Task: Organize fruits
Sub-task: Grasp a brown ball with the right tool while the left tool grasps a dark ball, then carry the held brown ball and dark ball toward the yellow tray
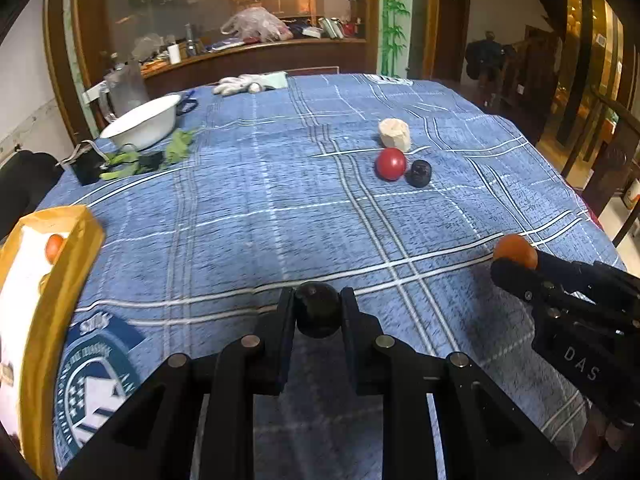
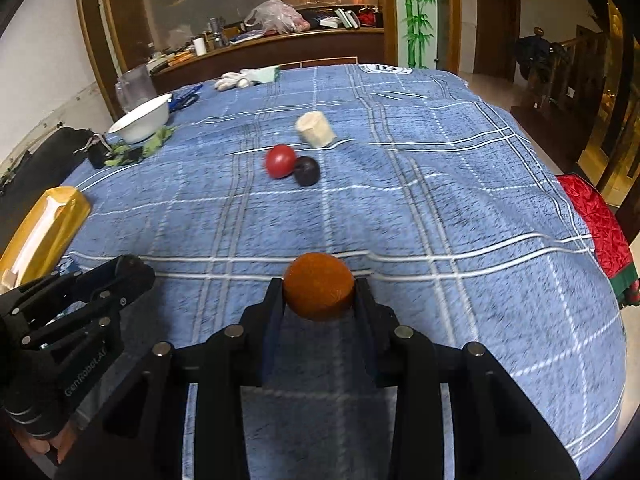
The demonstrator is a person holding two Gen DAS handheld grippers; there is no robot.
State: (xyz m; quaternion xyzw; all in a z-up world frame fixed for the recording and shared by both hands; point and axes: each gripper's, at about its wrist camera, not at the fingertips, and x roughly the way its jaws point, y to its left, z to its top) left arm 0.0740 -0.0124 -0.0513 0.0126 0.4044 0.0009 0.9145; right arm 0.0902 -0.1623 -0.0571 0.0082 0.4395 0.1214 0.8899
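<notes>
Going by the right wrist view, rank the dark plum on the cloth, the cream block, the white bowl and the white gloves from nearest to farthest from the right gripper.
1. dark plum, centre, touching the red fruit, ahead of the right gripper.
2. cream block, just behind the plum.
3. white bowl, far left.
4. white gloves, at the far edge.

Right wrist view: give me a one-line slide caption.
Right gripper grips an orange fruit in its jaws above the blue plaid tablecloth; a red fruit and dark fruit wait beyond.
</notes>
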